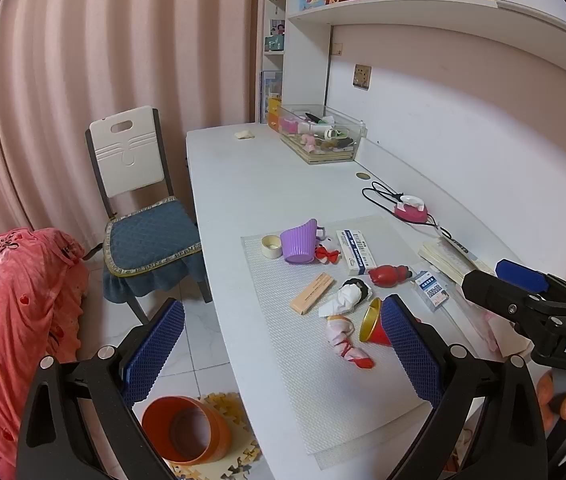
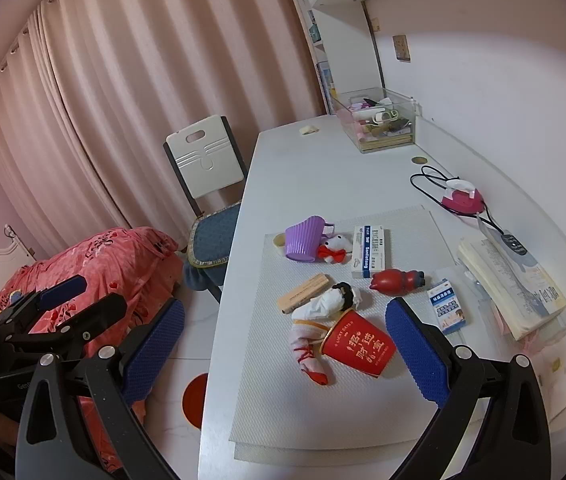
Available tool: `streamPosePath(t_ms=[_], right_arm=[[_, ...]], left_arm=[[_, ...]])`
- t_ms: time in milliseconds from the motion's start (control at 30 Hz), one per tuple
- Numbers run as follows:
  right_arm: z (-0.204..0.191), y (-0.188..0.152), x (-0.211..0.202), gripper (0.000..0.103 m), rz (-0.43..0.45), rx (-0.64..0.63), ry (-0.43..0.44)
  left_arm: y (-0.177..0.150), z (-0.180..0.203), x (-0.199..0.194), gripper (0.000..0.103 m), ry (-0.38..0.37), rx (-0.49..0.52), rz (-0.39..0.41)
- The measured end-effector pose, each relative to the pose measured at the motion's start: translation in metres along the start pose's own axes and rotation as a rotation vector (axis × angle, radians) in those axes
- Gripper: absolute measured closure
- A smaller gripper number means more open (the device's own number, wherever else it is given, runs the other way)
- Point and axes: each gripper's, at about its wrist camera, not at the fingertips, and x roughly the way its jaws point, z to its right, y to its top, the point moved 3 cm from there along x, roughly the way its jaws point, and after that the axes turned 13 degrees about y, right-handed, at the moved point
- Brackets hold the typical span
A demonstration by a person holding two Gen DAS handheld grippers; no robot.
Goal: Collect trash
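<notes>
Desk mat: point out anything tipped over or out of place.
The red paper cup lies on its side on the mat, against a doll. The purple cup is also tipped over. On the floor, an orange bin leans sideways.

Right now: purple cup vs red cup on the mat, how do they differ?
The purple cup is ribbed with a handle and leans mouth-down at the mat's far end; the red cup is smooth with gold print, no handle, lying on its side near the grippers. The purple cup leans by a tape roll; the red cup touches a doll.
</notes>
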Motion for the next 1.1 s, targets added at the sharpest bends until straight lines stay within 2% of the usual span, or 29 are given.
streamPosePath(t_ms=[400, 800, 1100], right_arm=[[0.001, 0.0, -0.003, 0.005, 0.002, 0.005, -0.008], [0.027, -0.025, -0.044, 0.005, 0.05, 0.123, -0.135], [0.046, -0.047, -0.064, 0.005, 0.048, 0.212, -0.198]], left_arm=[[-0.003, 0.006, 0.001, 0.006, -0.007, 0.019, -0.007], [-0.004, 0.049, -0.002, 0.006, -0.133, 0.153, -0.022], [-0.009, 0.08, 0.001, 0.006, -0.21, 0.249, -0.073]])
